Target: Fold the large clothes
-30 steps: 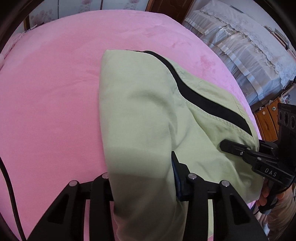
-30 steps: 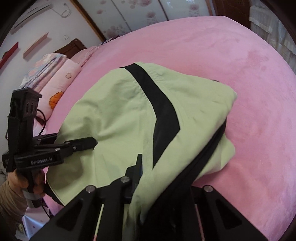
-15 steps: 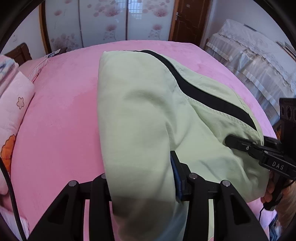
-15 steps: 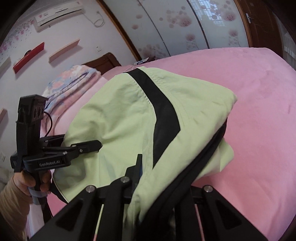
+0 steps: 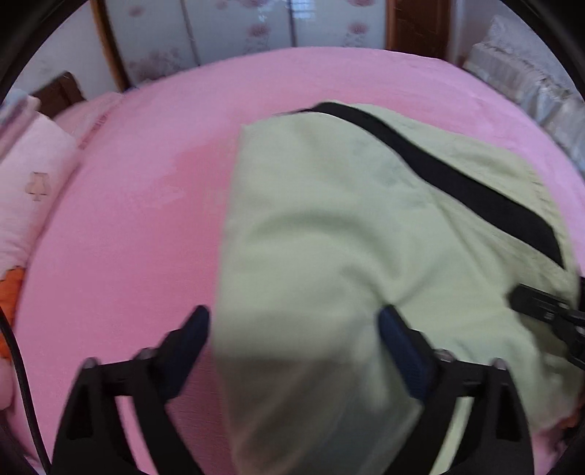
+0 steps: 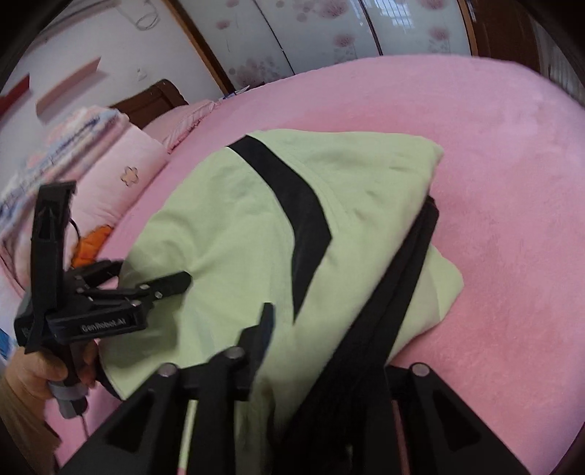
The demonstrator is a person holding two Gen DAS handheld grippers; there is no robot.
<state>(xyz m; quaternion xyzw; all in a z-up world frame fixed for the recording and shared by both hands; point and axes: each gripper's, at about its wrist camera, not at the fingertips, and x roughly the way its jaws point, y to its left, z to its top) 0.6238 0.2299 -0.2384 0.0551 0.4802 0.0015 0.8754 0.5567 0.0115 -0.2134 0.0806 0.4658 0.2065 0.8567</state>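
Observation:
A light green garment point(image 5: 347, 226) with a black stripe point(image 5: 457, 186) lies folded on the pink bed point(image 5: 139, 219). It also shows in the right wrist view point(image 6: 234, 226). My left gripper point(image 5: 292, 329) is open, its fingers spread either side of the near cloth edge; it also shows in the right wrist view point(image 6: 146, 281), at the garment's left edge. My right gripper point(image 6: 329, 339) has green and black cloth lying between its fingers; the right finger is hidden, so its state is unclear. Its tip shows in the left wrist view point(image 5: 541, 303).
Pink pillows point(image 6: 120, 179) and folded bedding point(image 6: 55, 146) lie at the bed's left side. A wooden headboard point(image 6: 153, 98) and flowered wardrobe doors point(image 6: 329, 33) stand behind. A white covered seat point(image 5: 530, 84) is at the right.
My left gripper has opened and let go of the green cloth. The garment has come down and now lies lower and flatter on the bed.

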